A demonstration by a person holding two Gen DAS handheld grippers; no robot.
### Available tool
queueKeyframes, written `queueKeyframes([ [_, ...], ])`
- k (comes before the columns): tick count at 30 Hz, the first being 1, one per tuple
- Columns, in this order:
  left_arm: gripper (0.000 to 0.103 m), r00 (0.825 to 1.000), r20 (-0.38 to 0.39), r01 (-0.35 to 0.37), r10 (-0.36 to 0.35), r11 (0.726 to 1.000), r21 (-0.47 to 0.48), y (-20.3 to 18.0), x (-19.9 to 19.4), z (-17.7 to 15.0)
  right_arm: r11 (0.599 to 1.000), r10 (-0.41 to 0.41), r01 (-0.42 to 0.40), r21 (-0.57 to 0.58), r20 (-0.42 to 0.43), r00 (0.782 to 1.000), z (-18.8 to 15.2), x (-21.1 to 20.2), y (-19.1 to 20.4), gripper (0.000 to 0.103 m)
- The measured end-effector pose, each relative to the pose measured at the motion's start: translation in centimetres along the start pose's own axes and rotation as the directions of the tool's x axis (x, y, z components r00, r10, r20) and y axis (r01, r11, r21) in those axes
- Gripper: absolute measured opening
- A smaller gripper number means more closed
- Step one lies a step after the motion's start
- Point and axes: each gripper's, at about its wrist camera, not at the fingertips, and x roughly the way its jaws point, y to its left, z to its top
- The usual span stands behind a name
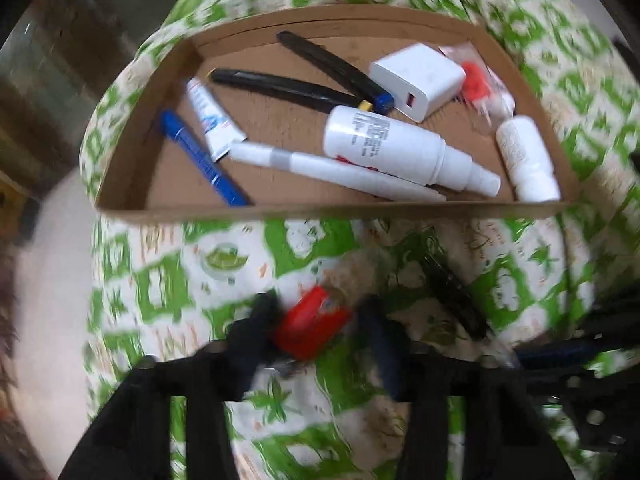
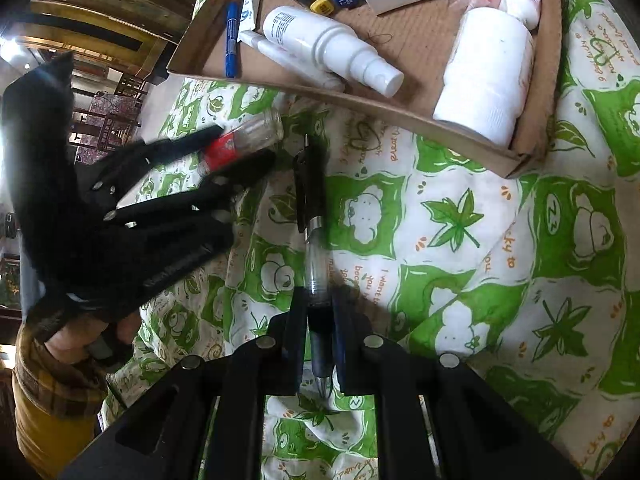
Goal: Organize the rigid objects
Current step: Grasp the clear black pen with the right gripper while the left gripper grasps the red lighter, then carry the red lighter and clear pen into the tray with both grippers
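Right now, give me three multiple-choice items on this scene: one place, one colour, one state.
1. The small red-labelled glass bottle lies: A in the brown cardboard tray; B on the green-and-white cloth between the left gripper's jaws; C under a charger.
2. The marker pen by the tray's left wall is: A blue; B red; C yellow.
3. The right gripper is: A open, empty; B shut on the clear-barrelled pen; C shut on a spray bottle.
Key: B, cloth under it; A, blue barrel; B, jaws clamp the pen.

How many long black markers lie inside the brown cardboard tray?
2: the yellow-ended marker and the blue-ended marker, meeting beside the white plastic charger. More may be hidden.
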Motion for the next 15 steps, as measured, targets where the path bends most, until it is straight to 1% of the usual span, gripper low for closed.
queueKeyframes([
  [2,0.025,0.998,-0.007,0.059,-0.059,0.996,-0.066,0.8,-0.5,-1.0,1.000,-0.003,0.003,-0.005,-0.001,1.000,0.4,0.4,0.4,0.011],
  [3,0.025,0.996,-0.010,0.082,-0.083,0.992,-0.101,1.1,-0.8,-1.7,1.000,-0.005,0.005,-0.006,-0.002,1.000,0.5,0.4,0.4,0.011],
  [7,0.025,0.992,-0.014,0.121,-0.127,0.972,-0.203,2.1,-1.5,-4.3,1.000,-0.013,0.013,-0.012,0.001,1.000,0.4,0.4,0.6,0.011],
  [10,0.025,0.990,0.002,0.137,-0.141,0.963,-0.232,2.6,-1.9,-5.1,0.999,-0.026,0.027,-0.022,0.005,1.000,0.1,0.3,1.0,0.011],
  [13,0.025,0.993,-0.006,0.117,-0.121,0.966,-0.229,2.9,-1.8,-5.0,0.999,-0.034,0.034,-0.030,0.012,0.999,-0.3,0.7,1.6,0.011],
  [15,0.027,0.994,-0.013,0.100,-0.106,0.969,-0.224,2.4,-1.5,-4.6,0.999,-0.034,0.034,-0.029,0.017,0.999,-0.3,0.9,1.7,0.011],
])
